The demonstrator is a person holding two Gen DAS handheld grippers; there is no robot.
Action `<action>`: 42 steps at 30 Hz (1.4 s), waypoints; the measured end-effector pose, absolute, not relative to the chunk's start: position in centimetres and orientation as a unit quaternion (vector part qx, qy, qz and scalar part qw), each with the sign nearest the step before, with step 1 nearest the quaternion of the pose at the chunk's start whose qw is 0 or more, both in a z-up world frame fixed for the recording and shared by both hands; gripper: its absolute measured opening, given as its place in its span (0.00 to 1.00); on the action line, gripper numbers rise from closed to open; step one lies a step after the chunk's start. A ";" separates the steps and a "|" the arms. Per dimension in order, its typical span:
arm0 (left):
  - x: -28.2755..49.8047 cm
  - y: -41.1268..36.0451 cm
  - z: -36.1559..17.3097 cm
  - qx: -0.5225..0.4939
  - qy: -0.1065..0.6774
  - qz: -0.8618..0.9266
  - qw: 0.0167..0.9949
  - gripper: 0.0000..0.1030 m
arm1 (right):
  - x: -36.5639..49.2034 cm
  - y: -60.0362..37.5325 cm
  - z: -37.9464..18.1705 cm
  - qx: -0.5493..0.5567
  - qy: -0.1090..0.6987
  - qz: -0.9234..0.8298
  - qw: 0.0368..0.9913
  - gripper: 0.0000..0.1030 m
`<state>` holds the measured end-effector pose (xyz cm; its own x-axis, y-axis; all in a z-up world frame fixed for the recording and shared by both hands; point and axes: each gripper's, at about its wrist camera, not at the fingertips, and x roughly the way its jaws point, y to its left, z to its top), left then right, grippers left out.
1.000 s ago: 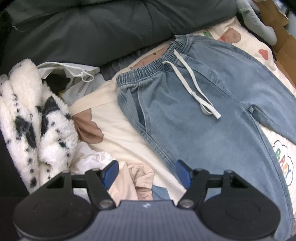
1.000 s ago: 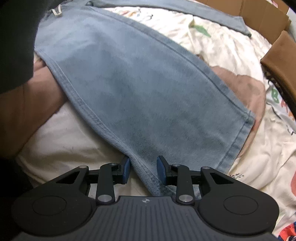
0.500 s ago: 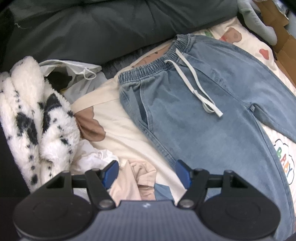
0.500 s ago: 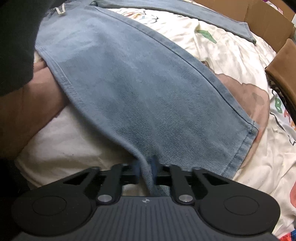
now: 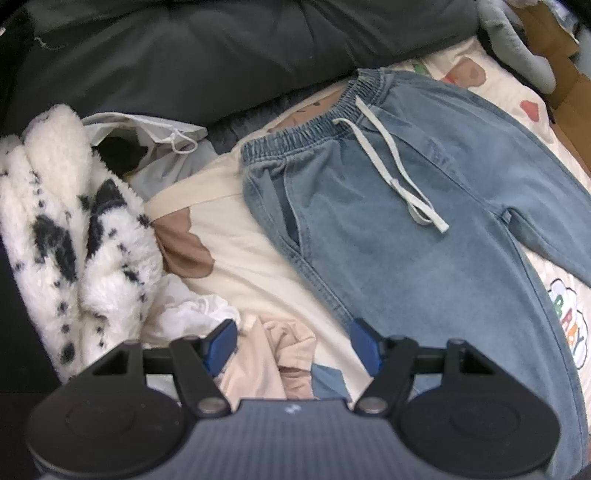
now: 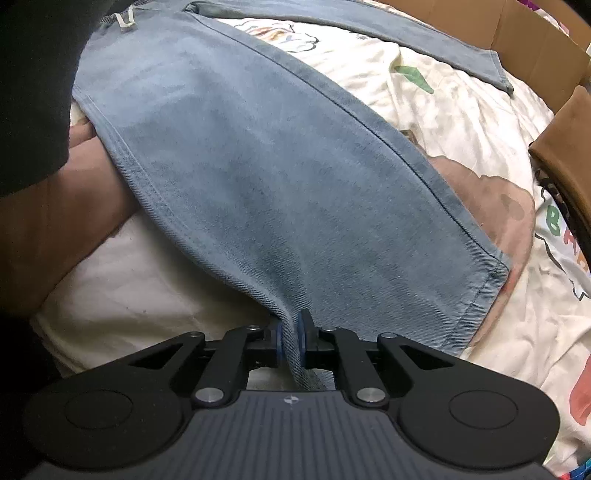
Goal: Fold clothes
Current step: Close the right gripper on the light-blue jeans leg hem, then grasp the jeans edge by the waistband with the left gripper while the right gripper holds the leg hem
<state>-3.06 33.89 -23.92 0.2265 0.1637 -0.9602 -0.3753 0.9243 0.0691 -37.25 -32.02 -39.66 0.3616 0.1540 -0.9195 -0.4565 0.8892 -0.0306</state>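
- The right tool has its blue pads pinched tight on the outer side seam of one leg of the jeans, low at about 6 o'clock in the right wrist view; the denim rises into a small ridge between the pads, so the grip looks meant for lifting that leg over the other one.
- The left tool stands wide with nothing between its pads, poised above a crumpled beige garment and just beside the jeans' left edge; I judge it is waiting to take the waistband side.
- The jeans lie spread flat, front up, waistband toward 12 o'clock in the left wrist view, legs running to 4 o'clock. The white drawstring trails loose across the front.
- The far leg reaches toward 1 o'clock in the right wrist view, apart from the held one, so the lengthwise fold is not yet made.
- Everything rests on a bed, on a cream sheet printed with cartoon shapes and letters.
- At 9 o'clock in the left wrist view sits a fluffy white-and-black spotted garment; a dark green duvet fills 12 o'clock.
- Cardboard boxes edge the bed at 1 o'clock in the right wrist view, and a person's bare forearm shows at 9 o'clock.
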 end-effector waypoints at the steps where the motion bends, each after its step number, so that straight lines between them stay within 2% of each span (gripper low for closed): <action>1: -3.1 34.0 -24.0 -0.091 0.598 0.176 0.777 0.68 | -37.3 -31.9 -39.8 -0.145 0.533 0.188 0.812 0.08; 7: -3.2 34.1 -24.3 -0.098 0.600 0.177 0.774 0.68 | -37.0 -31.0 -40.5 -0.167 0.533 0.187 0.808 0.15; 8: -3.2 34.0 -24.4 -0.098 0.600 0.177 0.774 0.68 | -36.9 -30.8 -40.6 -0.171 0.532 0.186 0.808 0.22; 9: -3.2 34.0 -24.5 -0.100 0.600 0.177 0.773 0.68 | -36.8 -30.7 -40.7 -0.173 0.532 0.186 0.808 0.24; 13: -3.2 34.1 -24.8 -0.105 0.601 0.176 0.773 0.69 | -36.4 -30.8 -40.8 -0.161 0.538 0.184 0.807 0.25; 15: -3.1 34.1 -25.1 -0.107 0.602 0.174 0.772 0.69 | -36.0 -31.4 -40.6 -0.127 0.550 0.180 0.805 0.10; 17: -3.0 34.1 -25.4 -0.111 0.603 0.175 0.771 0.68 | -35.7 -32.0 -40.1 -0.107 0.556 0.178 0.804 0.05; 28: -3.0 33.7 -28.6 -0.150 0.606 0.169 0.763 0.68 | -34.0 -34.2 -35.6 -0.038 0.565 0.182 0.804 0.04; 37: -3.1 33.8 -31.2 -0.216 0.594 0.166 0.757 0.68 | -32.5 -34.7 -32.7 -0.021 0.568 0.181 0.803 0.04; 42: -3.3 34.4 -32.2 -0.250 0.580 0.170 0.756 0.63 | -32.0 -34.9 -32.2 -0.001 0.573 0.165 0.803 0.03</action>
<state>-3.29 34.44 -32.21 0.2686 -0.0335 -0.9627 -0.5472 0.8171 -0.1811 -31.97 -34.94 -32.23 0.2897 0.2642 -0.9199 -0.2672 0.9453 0.1874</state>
